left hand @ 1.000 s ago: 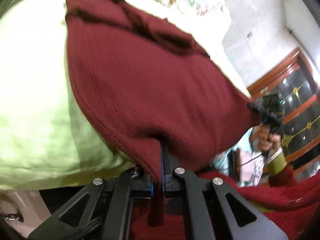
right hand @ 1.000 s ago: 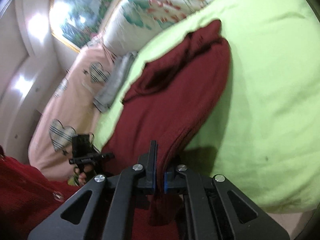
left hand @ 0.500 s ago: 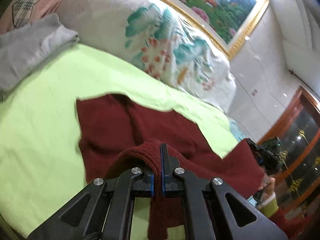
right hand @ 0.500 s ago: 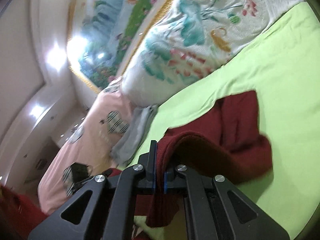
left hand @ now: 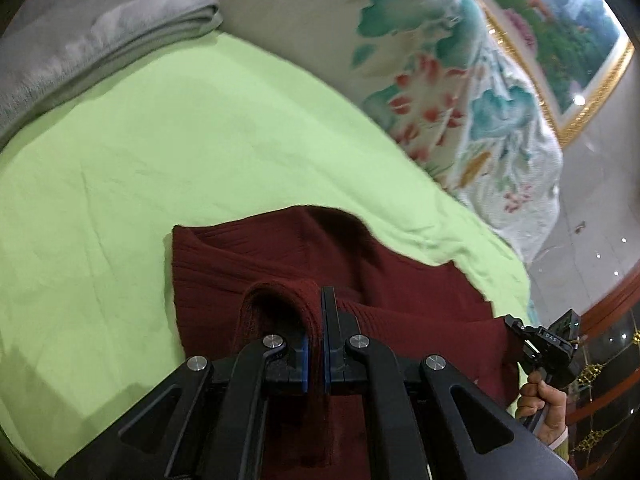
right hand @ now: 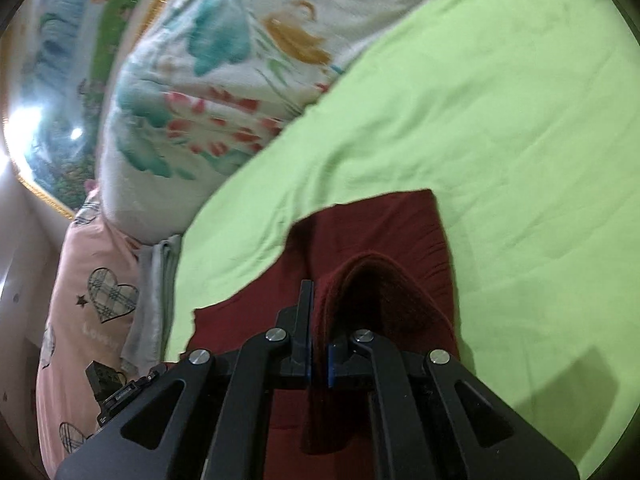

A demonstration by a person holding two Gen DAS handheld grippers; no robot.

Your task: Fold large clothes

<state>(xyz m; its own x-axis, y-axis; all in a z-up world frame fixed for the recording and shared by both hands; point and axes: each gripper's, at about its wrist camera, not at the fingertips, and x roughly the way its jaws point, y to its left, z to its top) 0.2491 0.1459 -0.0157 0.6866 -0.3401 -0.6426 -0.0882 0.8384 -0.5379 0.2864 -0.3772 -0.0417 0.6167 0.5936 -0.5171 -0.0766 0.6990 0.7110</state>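
A dark red knitted garment (left hand: 288, 256) lies on the light green bedsheet (left hand: 160, 152). My left gripper (left hand: 316, 320) is shut on a folded edge of it, which loops over the left finger. In the right wrist view the same red garment (right hand: 392, 232) spreads ahead, and my right gripper (right hand: 318, 316) is shut on another edge that bulges to the right of the fingers. The other gripper (left hand: 548, 344), held in a hand, shows at the far right of the left wrist view. At lower left in the right wrist view the left gripper (right hand: 108, 384) is partly visible.
A large white quilt with a floral print (left hand: 440, 92) is piled at the head of the bed. A folded grey cloth (left hand: 80, 40) lies at the left, beside a pink pillow with plaid hearts (right hand: 92, 304). A gold-framed painting (left hand: 576, 32) hangs behind. Green sheet (right hand: 500, 120) stretches right.
Both grippers carried the held edge of the red garment forward over the bed toward the quilt. The garment, hanging up in front of the cameras a second ago, now lies folded over itself.
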